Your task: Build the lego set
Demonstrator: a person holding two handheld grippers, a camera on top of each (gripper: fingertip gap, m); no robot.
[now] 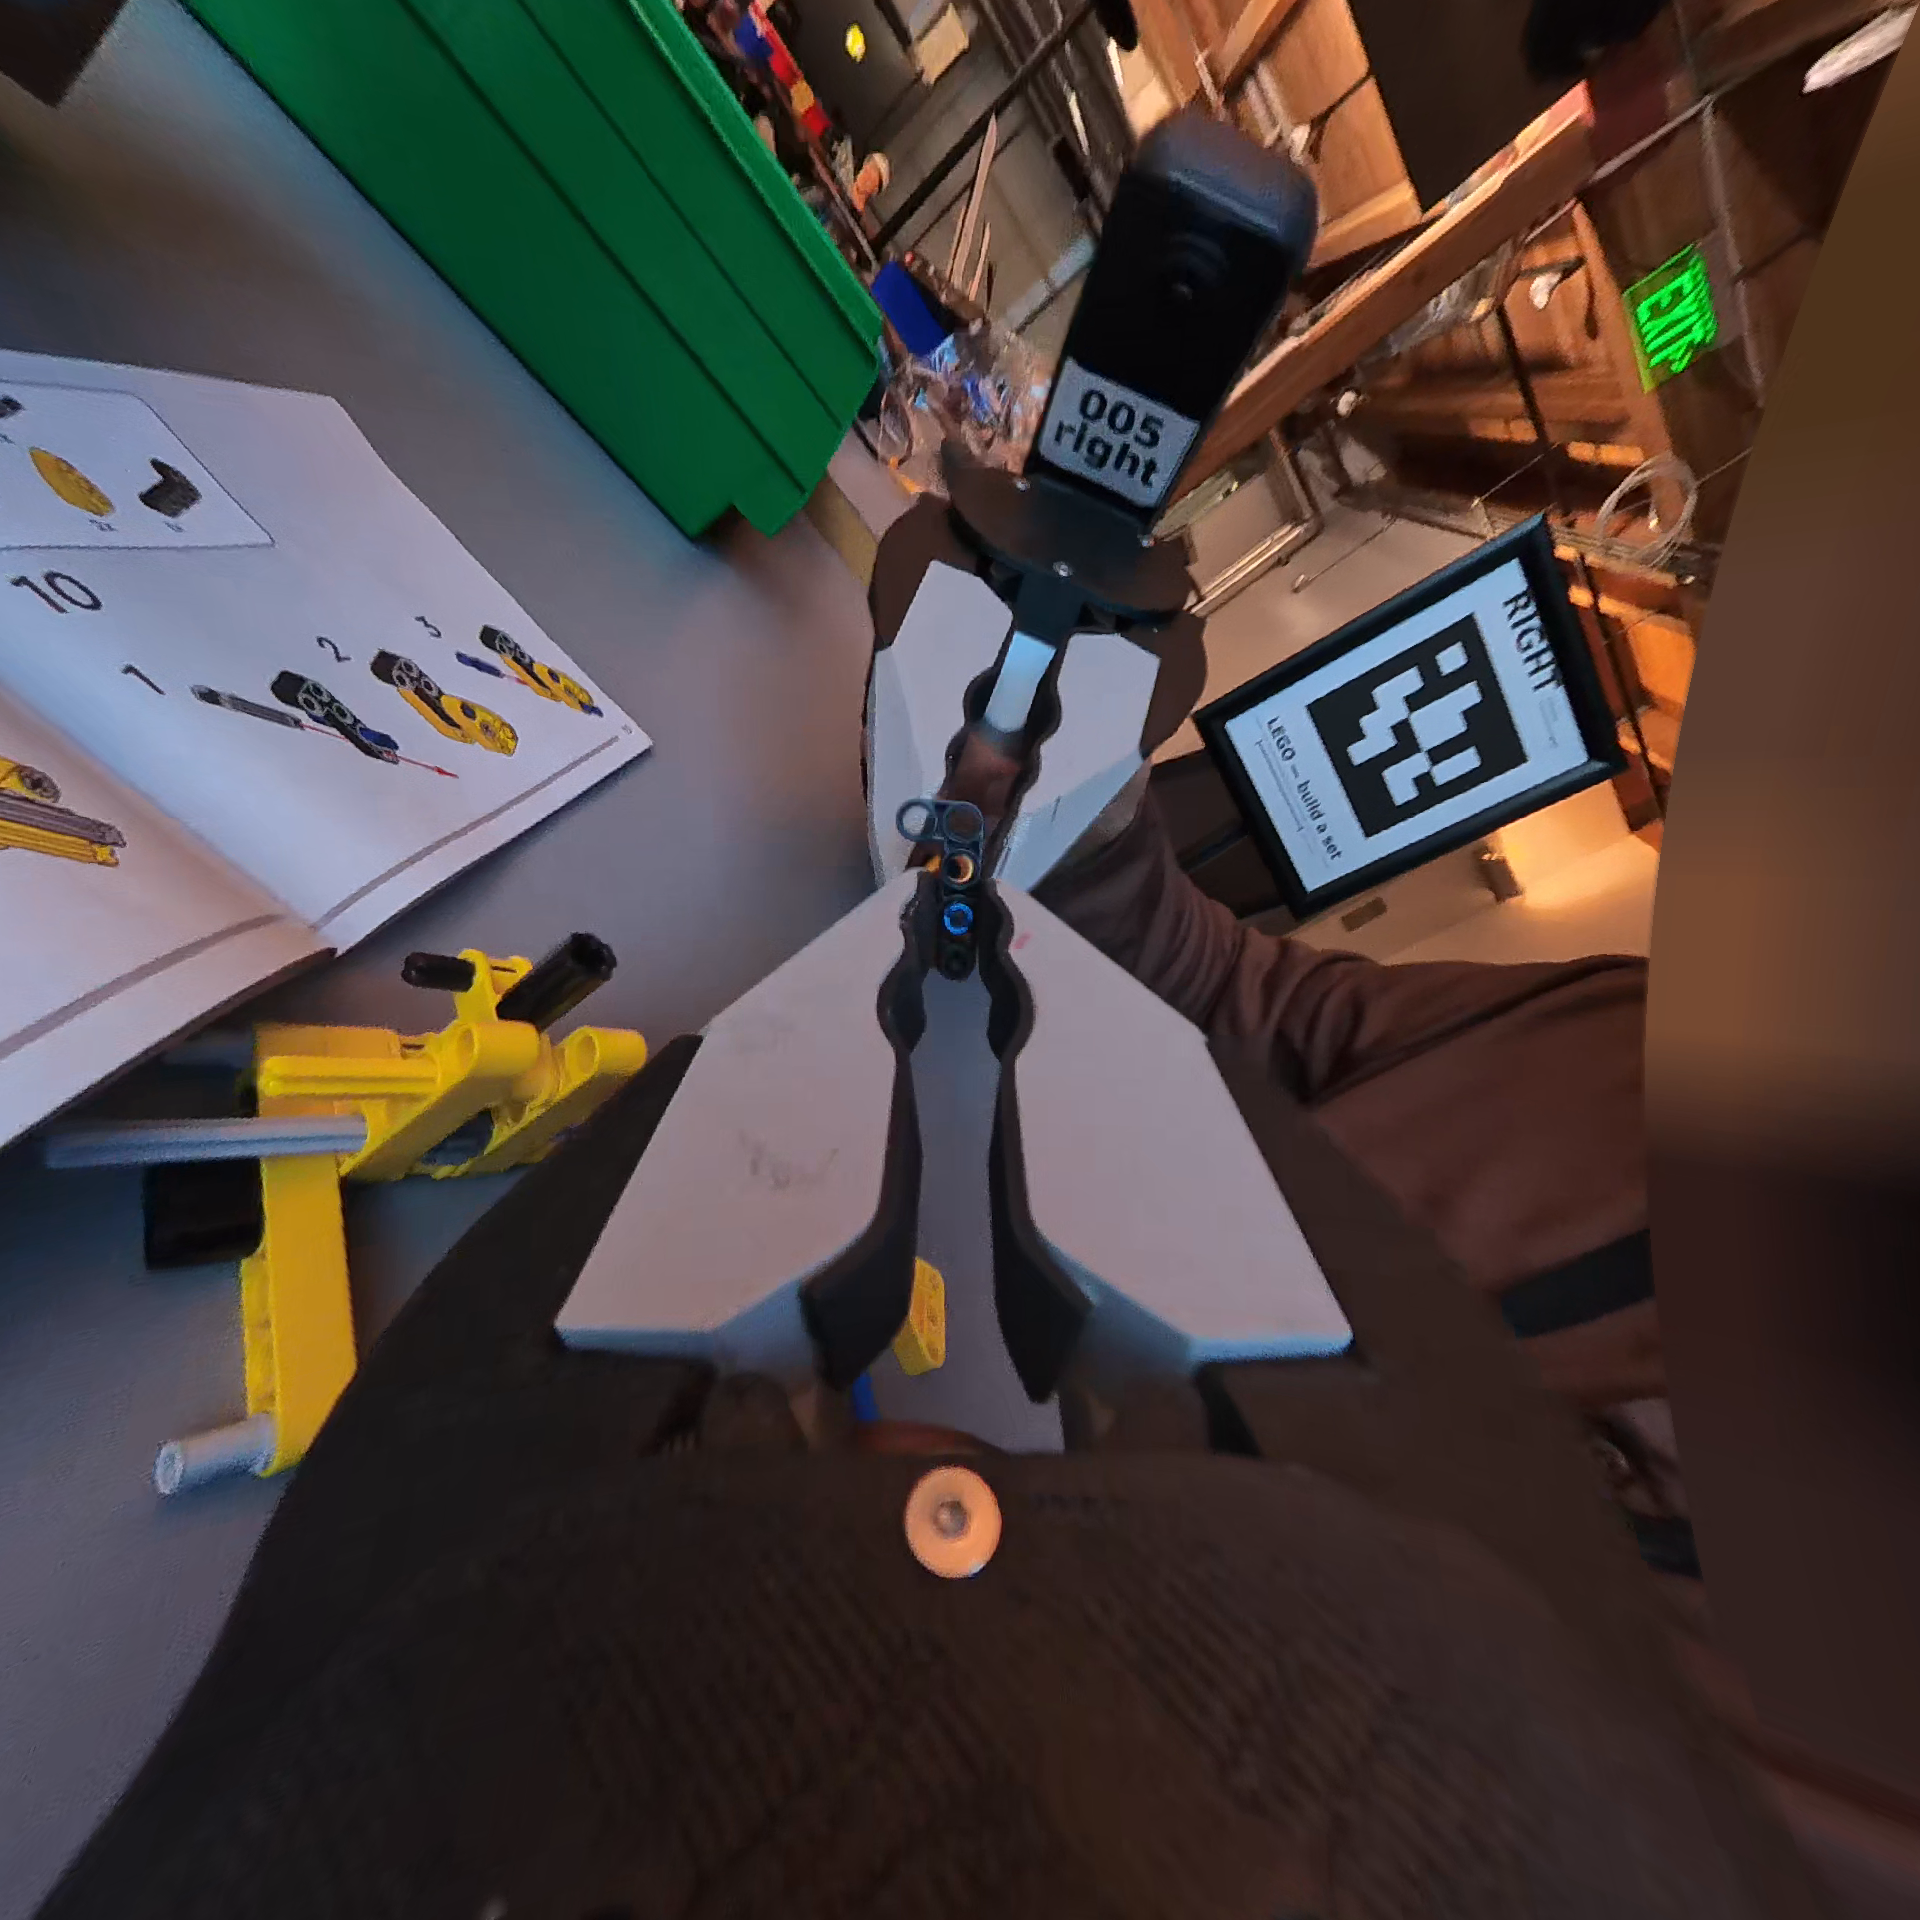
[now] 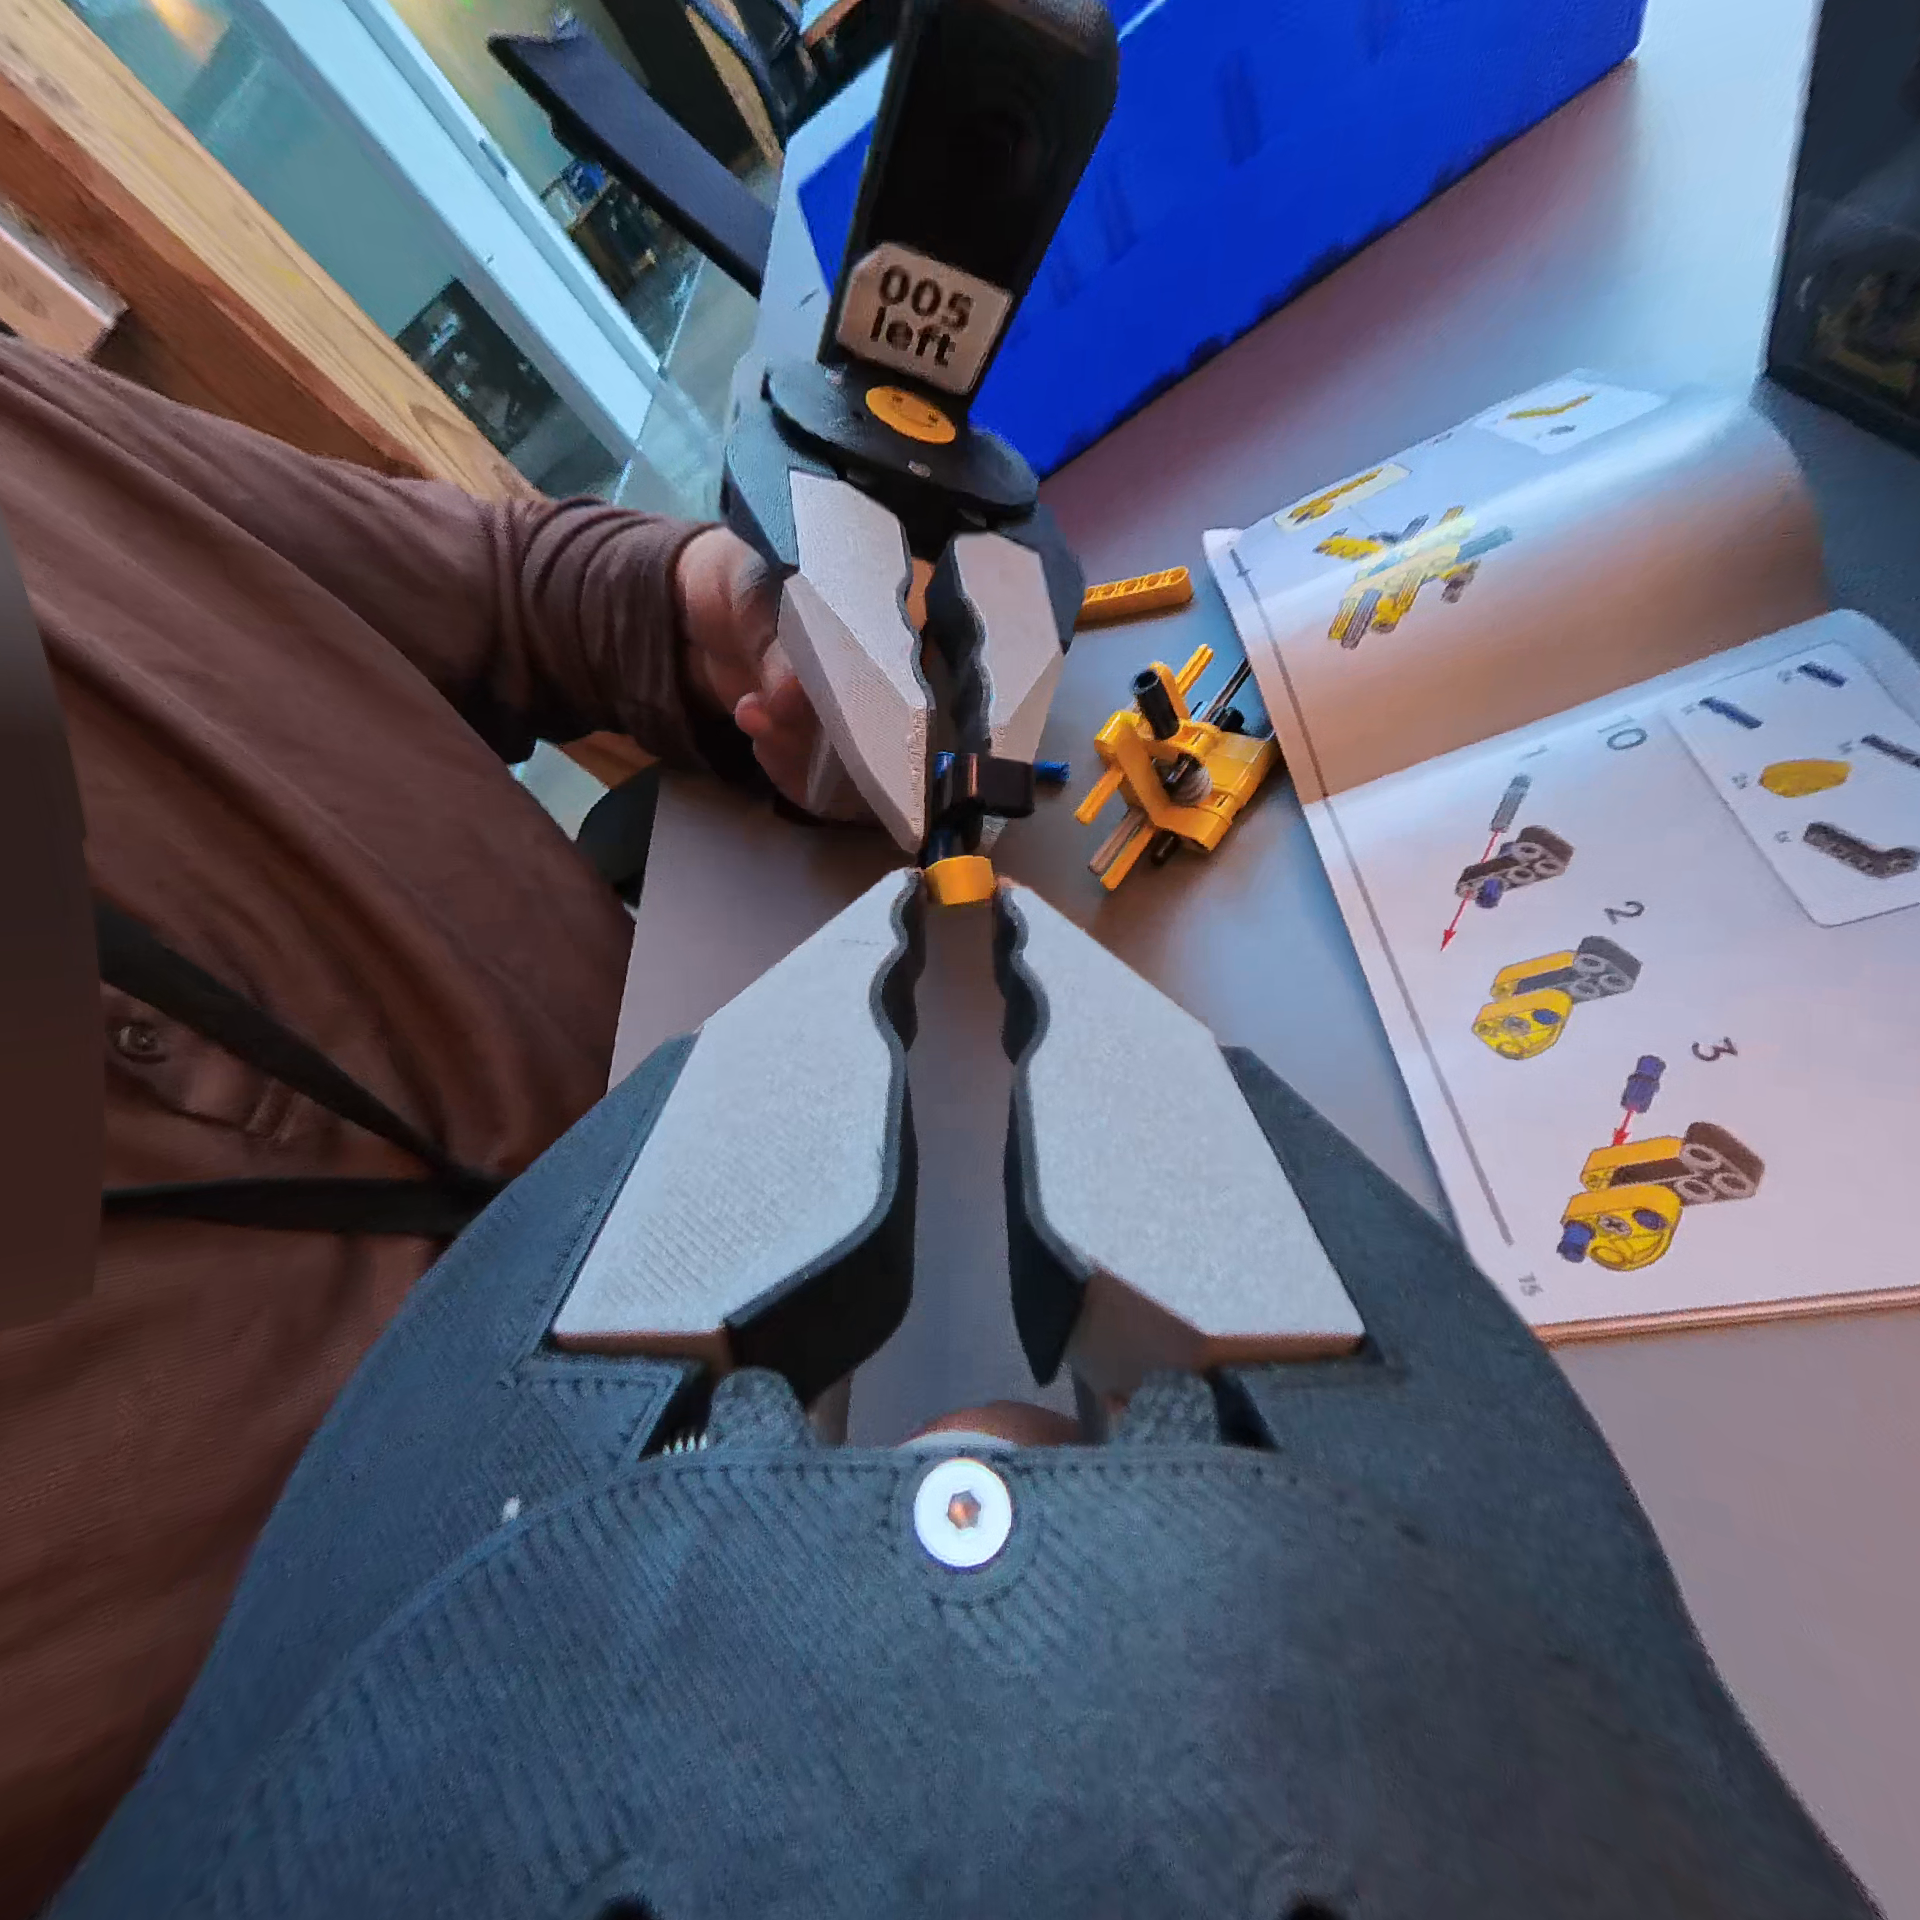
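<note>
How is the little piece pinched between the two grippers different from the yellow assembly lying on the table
The small black piece is held in the air at the gripper tips; the yellow assembly lies on the table, untouched. The black piece is smaller, a short beam with round holes; the assembly is several beams joined, with grey axles sticking out. The piece is mostly black, the assembly mostly yellow. Both are Lego Technic parts.

I see a grey tabletop (image 1: 644, 831) under warm, orange-tinged light. Green bins (image 1: 582, 239) stand at eleven o'clock, wooden shelving (image 1: 1455, 249) at one, a lit green exit sign (image 1: 1668, 317) at two. From the right wrist view, a blue bin (image 2: 1299, 177) sits at one o'clock, glass panels (image 2: 488, 270) at eleven.
</note>
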